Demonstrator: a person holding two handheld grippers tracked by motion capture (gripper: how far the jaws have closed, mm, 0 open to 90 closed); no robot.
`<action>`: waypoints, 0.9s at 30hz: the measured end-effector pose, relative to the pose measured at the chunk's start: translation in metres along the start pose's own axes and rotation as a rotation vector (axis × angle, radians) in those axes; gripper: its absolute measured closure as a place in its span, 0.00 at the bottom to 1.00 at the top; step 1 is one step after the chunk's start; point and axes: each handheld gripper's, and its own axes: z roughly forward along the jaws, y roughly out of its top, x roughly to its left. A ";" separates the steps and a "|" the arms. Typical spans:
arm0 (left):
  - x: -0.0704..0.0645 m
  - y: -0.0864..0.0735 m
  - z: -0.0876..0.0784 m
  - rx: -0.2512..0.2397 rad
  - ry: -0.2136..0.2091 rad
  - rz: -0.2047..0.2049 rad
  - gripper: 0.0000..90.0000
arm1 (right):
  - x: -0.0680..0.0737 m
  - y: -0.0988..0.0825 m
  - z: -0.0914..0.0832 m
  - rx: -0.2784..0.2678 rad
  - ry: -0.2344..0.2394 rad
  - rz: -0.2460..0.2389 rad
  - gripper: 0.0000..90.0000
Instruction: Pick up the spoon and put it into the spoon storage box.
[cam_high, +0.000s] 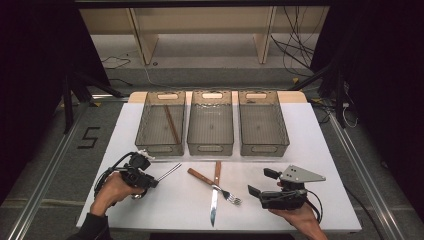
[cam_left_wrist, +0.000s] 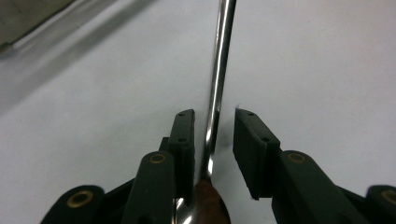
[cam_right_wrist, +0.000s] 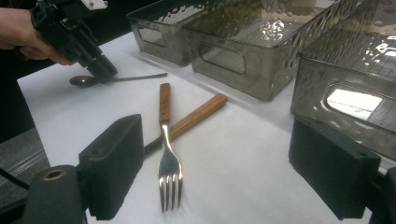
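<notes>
A slim, shiny steel spoon (cam_left_wrist: 219, 70) lies at lower left of the white table (cam_high: 165, 210). The left gripper (cam_left_wrist: 212, 135) straddles its handle, jaws narrowed, a gap showing beside one pad. The right gripper (cam_right_wrist: 233, 158) gapes wide, empty.

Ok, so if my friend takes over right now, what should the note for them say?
Left gripper: fingers sit either side of the spoon handle on the table, not yet clamped.
Right gripper: open, holding nothing, beside the fork and knife, which lie crossed mid-table.
Done: one brown stick lies in the left bin; the middle bin and right bin look empty.
Left: probably grip the spoon, then sort spoon, fork and knife into bins.
</notes>
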 end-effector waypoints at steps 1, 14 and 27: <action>0.000 0.000 0.000 0.002 0.004 0.002 0.78 | 0.000 0.000 0.000 0.000 0.001 0.000 0.21; -0.004 -0.001 0.001 -0.002 0.032 0.037 0.93 | 0.000 0.000 0.000 0.001 -0.001 0.001 0.21; -0.006 0.000 -0.002 -0.019 0.007 0.051 0.96 | -0.001 0.000 -0.001 -0.001 -0.007 0.005 0.21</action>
